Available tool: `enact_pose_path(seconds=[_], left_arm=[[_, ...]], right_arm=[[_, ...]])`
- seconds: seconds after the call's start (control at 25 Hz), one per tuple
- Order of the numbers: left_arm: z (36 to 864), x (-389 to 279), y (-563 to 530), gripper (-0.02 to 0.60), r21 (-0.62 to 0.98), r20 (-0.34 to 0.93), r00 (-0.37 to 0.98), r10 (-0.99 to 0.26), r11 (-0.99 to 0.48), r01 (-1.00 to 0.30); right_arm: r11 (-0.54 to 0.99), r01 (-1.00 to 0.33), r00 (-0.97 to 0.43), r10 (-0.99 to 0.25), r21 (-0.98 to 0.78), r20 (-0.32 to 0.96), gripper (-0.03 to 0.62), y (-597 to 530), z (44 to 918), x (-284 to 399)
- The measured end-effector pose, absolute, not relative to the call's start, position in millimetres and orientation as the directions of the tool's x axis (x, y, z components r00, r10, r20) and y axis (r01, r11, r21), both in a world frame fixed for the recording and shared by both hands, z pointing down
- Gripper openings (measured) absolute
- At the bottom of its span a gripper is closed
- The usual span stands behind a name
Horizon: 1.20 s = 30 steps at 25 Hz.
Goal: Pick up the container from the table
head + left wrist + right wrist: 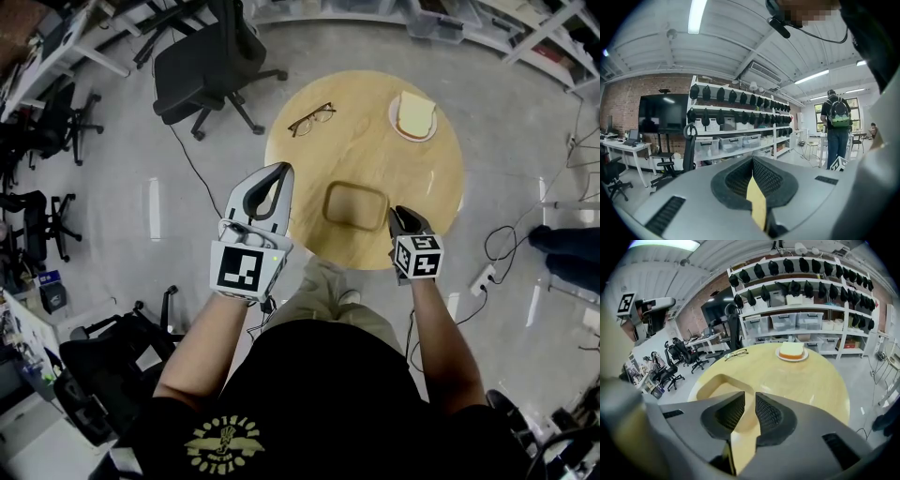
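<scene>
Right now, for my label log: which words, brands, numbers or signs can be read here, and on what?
No text can be read.
On the black shirt, a yellow emblem with lettering: too blurred to read.
The marker cube on the left gripper and the marker cube on the right gripper: black-and-white square codes, no letters.
On the storage bins, labels, if any, are too small.

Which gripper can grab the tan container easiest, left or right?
Right. The right gripper hangs just beside the container, jaws apart, looking over it. The left gripper has its jaws together and faces the shelves, not the table.
</scene>
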<state>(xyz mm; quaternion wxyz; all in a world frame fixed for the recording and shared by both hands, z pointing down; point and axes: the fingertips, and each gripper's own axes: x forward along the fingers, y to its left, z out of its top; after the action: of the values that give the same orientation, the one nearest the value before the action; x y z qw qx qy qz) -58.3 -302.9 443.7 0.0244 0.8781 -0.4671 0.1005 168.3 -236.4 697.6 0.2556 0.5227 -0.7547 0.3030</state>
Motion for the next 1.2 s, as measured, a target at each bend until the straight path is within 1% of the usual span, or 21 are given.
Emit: enact_pose_path(seconds=[0.16, 0.4, 0.52, 0.56, 0.72, 0.92, 1.2], left_arm=[[445.5, -60.9, -306.0, 0.018, -0.047, 0.201, 0.535, -0.821, -0.553, -0.832], [448.3, -59.8, -306.3, 0.018, -0.036, 0.190, 0.537, -0.822, -0.552, -0.833], [450.6, -58.3, -305.0, 0.017, -0.036, 0.197, 0.538, -0.820, -0.554, -0.832], [451.2, -58.4, -304.7, 0.018, -0.035, 0.198, 0.538, -0.819, -0.554, -0.831], [451.0, -60.1, -302.0, 0.017, -0.040, 0.199, 0.540, -0.818, -0.557, -0.830], [445.8, -59.9, -297.0, 0.017, -0.048, 0.196, 0.536, -0.821, -0.554, -0.831], [438.9, -51.1, -282.7, 0.017, -0.050, 0.192, 0.544, -0.817, -0.562, -0.826]], right_arm=[[0.253, -0.939, -0.338, -0.574, -0.232, 0.746, 0.100, -234.6, 723.5, 165.1], [0.182, -0.936, -0.353, -0.501, -0.302, 0.790, 0.127, -235.2, 749.8, 159.9], [0.156, -0.947, -0.323, -0.470, -0.282, 0.821, 0.126, -237.4, 752.8, 158.3], [0.150, -0.953, -0.302, -0.457, -0.262, 0.837, 0.118, -237.2, 754.0, 158.4], [0.154, -0.972, -0.229, -0.409, -0.180, 0.884, 0.037, -232.2, 758.8, 160.7], [0.160, -0.972, -0.223, -0.383, -0.173, 0.897, 0.032, -226.8, 753.8, 165.6], [0.173, -0.973, -0.213, -0.406, -0.154, 0.889, 0.031, -228.5, 727.1, 180.5]])
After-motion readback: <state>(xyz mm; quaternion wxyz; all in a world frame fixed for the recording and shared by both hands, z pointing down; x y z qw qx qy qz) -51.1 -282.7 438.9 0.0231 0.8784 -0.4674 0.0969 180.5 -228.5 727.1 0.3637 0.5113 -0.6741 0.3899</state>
